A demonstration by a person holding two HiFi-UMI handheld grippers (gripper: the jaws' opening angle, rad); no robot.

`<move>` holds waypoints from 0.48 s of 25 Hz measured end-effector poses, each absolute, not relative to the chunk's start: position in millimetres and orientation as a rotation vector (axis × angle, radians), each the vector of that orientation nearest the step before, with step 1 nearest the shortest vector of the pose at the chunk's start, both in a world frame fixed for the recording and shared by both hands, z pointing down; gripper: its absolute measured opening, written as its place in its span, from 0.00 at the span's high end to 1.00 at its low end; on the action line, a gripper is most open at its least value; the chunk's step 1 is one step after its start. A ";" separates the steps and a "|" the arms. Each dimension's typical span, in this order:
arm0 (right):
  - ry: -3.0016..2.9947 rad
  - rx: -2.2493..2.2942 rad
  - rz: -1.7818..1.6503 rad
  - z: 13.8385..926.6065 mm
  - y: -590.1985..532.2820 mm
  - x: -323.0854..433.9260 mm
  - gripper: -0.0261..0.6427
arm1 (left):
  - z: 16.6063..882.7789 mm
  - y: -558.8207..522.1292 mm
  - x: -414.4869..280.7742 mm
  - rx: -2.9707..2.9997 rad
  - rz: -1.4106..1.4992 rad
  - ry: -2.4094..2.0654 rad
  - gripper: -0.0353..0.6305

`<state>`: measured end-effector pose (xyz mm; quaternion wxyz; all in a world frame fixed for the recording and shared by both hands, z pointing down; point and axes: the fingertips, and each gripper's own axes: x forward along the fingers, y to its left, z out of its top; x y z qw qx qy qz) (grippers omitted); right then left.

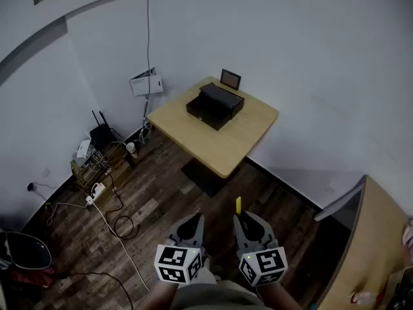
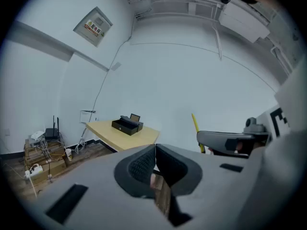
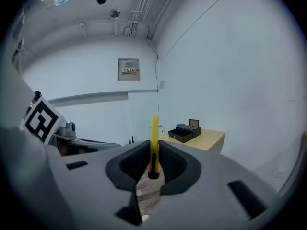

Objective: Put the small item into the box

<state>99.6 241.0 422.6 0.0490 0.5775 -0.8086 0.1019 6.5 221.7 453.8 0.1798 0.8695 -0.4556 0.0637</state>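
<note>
Your right gripper (image 1: 250,223) pinches a slim yellow item (image 1: 238,205) upright; your left gripper (image 1: 191,226) is closed, empty. The black box (image 1: 215,105) sits upper centre on the table (image 1: 226,148).

The yellow item (image 3: 154,138) is looking like smooth plastic; the black box (image 1: 215,106) is showing matt; table (image 1: 221,148) is showing pale wood, floor (image 1: 151,202) dark grainy planks.

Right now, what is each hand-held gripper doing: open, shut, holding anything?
Left hand-held gripper: closed, nothing between its jaws.
Right hand-held gripper: closed on the yellow item.
</note>
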 end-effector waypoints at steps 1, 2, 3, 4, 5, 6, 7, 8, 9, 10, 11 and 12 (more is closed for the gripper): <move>-2.465 1.758 0.312 422.4 248.6 100.3 0.89 | 452.4 229.1 8.6 2.460 0.178 -1.287 0.94; -2.467 1.758 0.313 422.3 256.0 101.0 0.89 | 451.1 236.3 10.4 2.463 0.176 -1.286 0.94; -2.467 1.758 0.315 422.4 263.0 101.5 0.89 | 449.7 243.0 11.8 2.465 0.174 -1.286 0.94; -2.469 1.759 0.319 422.7 269.3 101.7 0.89 | 448.4 248.9 12.7 2.468 0.173 -1.287 0.94; -2.472 1.760 0.326 423.1 274.5 101.4 0.89 | 447.2 253.9 13.1 2.470 0.173 -1.287 0.94; -2.475 1.760 0.332 423.6 278.8 100.9 0.89 | 445.9 258.0 13.1 2.473 0.173 -1.286 0.94; -2.479 1.758 0.334 423.8 282.1 100.2 0.89 | 444.8 261.3 12.9 2.475 0.173 -1.287 0.94; -2.482 1.756 0.333 423.5 284.7 99.2 0.89 | 443.7 263.7 12.2 2.475 0.172 -1.290 0.94; -2.486 1.752 0.330 422.9 286.6 98.0 0.89 | 442.7 265.4 11.1 2.473 0.168 -1.294 0.94; -2.491 1.748 0.328 422.2 288.2 96.4 0.89 | 441.7 266.7 9.6 2.470 0.162 -1.298 0.94; -2.495 1.743 0.326 421.7 290.0 94.3 0.89 | 440.8 268.2 7.8 2.467 0.157 -1.300 0.94; -2.497 1.738 0.323 421.2 291.8 92.1 0.89 | 440.1 269.8 5.8 2.466 0.152 -1.300 0.94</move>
